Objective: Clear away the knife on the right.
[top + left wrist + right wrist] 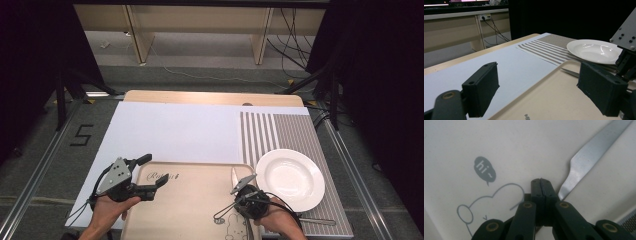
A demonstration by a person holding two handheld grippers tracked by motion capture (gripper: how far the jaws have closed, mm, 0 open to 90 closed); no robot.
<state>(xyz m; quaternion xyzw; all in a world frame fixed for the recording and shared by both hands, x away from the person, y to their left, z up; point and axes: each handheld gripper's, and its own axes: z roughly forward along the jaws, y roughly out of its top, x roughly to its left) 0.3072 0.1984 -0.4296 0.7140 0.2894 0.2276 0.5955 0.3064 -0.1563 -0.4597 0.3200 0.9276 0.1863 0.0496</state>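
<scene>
A table knife (234, 175) (594, 152) lies on the beige tray (190, 205) near its right rim, with the blade pointing away from me. My right gripper (236, 200) (540, 180) points down at the tray beside the knife, jaws pressed together with nothing visible between the pads. The knife's handle end runs out of sight behind the right jaw. My left gripper (154, 171) (539, 92) hovers open over the tray's left part, holding nothing. A white plate (290, 180) (594, 51) sits empty on the striped mat (290, 130) right of the tray.
A white sheet (175, 130) covers the table beyond the tray. A thin metal utensil (315, 220) lies on the mat's near edge below the plate. The tray carries a printed cartoon and a "hi" bubble (484, 169). Dark stands and cables surround the table.
</scene>
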